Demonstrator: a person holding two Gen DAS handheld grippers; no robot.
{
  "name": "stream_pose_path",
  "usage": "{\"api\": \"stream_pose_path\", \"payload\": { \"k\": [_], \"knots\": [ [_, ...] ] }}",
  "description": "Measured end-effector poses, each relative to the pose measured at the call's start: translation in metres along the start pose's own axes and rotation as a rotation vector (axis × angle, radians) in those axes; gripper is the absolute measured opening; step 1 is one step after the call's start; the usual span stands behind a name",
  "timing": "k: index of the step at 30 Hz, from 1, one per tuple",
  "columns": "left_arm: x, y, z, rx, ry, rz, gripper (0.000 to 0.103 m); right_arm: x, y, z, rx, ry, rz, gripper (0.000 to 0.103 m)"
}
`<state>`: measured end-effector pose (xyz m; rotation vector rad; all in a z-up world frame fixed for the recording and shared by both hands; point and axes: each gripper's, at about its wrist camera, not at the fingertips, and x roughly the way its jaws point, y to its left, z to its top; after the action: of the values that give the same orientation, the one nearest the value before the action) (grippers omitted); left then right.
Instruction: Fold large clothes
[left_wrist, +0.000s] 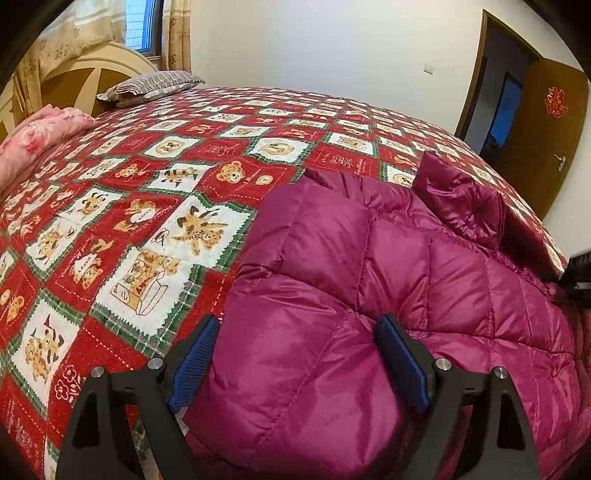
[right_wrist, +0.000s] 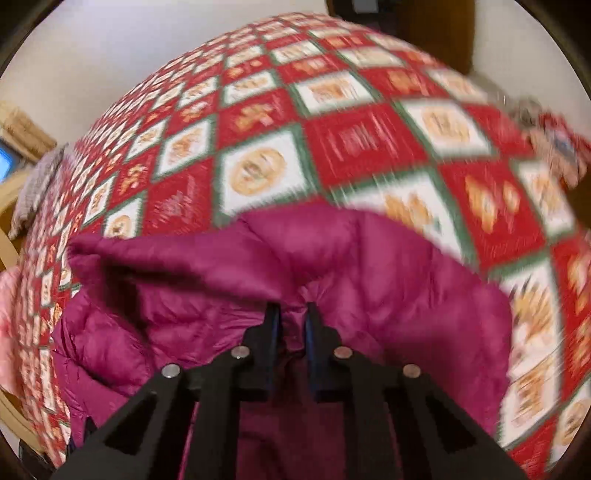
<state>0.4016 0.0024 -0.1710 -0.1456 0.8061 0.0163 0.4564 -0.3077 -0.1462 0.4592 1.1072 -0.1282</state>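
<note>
A magenta quilted down jacket (left_wrist: 388, 266) lies on the red patchwork bedspread (left_wrist: 155, 192). My left gripper (left_wrist: 295, 332) is open, its blue-padded fingers (left_wrist: 195, 358) straddling a puffy fold at the jacket's near left edge. In the blurred right wrist view, my right gripper (right_wrist: 292, 314) is shut on a pinch of the jacket's fabric (right_wrist: 332, 258), which bunches around the fingertips. The right gripper's black body shows at the right edge of the left wrist view (left_wrist: 580, 280).
A striped pillow (left_wrist: 151, 85) and a pink folded quilt (left_wrist: 33, 136) lie by the wooden headboard (left_wrist: 92, 70) at the far left. An open brown door (left_wrist: 543, 125) stands at the far right. The bedspread (right_wrist: 332, 129) stretches beyond the jacket.
</note>
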Motion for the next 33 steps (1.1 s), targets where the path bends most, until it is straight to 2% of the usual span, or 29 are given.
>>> {"api": "stream_pose_path", "payload": {
  "k": [2, 5, 7, 9, 12, 15, 17, 19, 21, 22, 23, 24, 25, 26, 27, 31, 33],
  "knots": [
    [-0.002, -0.001, 0.002, 0.011, 0.007, -0.001, 0.087, 0.002, -0.012, -0.008, 0.048, -0.052, 0.05, 0.011],
    [-0.016, -0.012, 0.014, 0.085, 0.012, -0.019, 0.087, 0.001, -0.011, -0.021, 0.003, -0.157, 0.057, 0.011],
    [-0.037, -0.025, 0.031, 0.126, -0.043, -0.053, 0.087, 0.001, -0.003, -0.035, -0.089, -0.264, 0.016, 0.011],
    [-0.052, -0.045, 0.051, 0.167, -0.099, -0.099, 0.087, 0.0, 0.004, -0.044, -0.132, -0.321, -0.017, 0.012],
    [-0.052, -0.082, 0.083, 0.219, -0.117, -0.123, 0.088, 0.0, 0.006, -0.044, -0.131, -0.339, -0.019, 0.013],
    [-0.022, -0.135, 0.099, 0.296, -0.063, -0.134, 0.088, -0.002, -0.002, -0.046, -0.108, -0.348, 0.023, 0.013],
    [0.001, -0.167, 0.096, 0.384, -0.022, -0.097, 0.088, -0.003, -0.005, -0.047, -0.094, -0.352, 0.045, 0.013],
    [0.027, -0.195, 0.088, 0.453, -0.006, 0.032, 0.088, -0.004, -0.007, -0.049, -0.089, -0.356, 0.054, 0.013],
    [0.049, -0.204, 0.088, 0.458, 0.003, 0.107, 0.088, -0.003, -0.007, -0.05, -0.085, -0.358, 0.063, 0.013],
    [0.054, -0.201, 0.09, 0.439, 0.003, 0.129, 0.082, -0.003, -0.007, -0.05, -0.083, -0.358, 0.067, 0.013],
    [0.057, -0.192, 0.094, 0.403, 0.002, 0.138, 0.06, -0.003, -0.008, -0.05, -0.081, -0.359, 0.069, 0.013],
    [0.059, -0.186, 0.097, 0.375, 0.008, 0.127, 0.046, -0.003, -0.008, -0.05, -0.079, -0.359, 0.072, 0.013],
    [0.061, -0.174, 0.101, 0.325, 0.034, 0.092, 0.026, -0.003, -0.009, -0.05, -0.077, -0.359, 0.074, 0.013],
    [0.062, -0.162, 0.103, 0.28, 0.063, 0.059, 0.021, -0.003, -0.009, -0.05, -0.074, -0.359, 0.076, 0.013],
    [0.062, -0.147, 0.105, 0.228, 0.089, 0.028, 0.021, -0.003, -0.01, -0.05, -0.072, -0.359, 0.078, 0.013],
    [0.039, -0.121, 0.088, 0.184, 0.069, -0.014, 0.02, -0.003, -0.01, -0.05, -0.068, -0.36, 0.08, 0.013],
    [0.03, -0.104, 0.071, 0.116, 0.07, -0.036, 0.02, -0.003, -0.01, -0.05, -0.068, -0.359, 0.08, 0.013]
  ]
}}
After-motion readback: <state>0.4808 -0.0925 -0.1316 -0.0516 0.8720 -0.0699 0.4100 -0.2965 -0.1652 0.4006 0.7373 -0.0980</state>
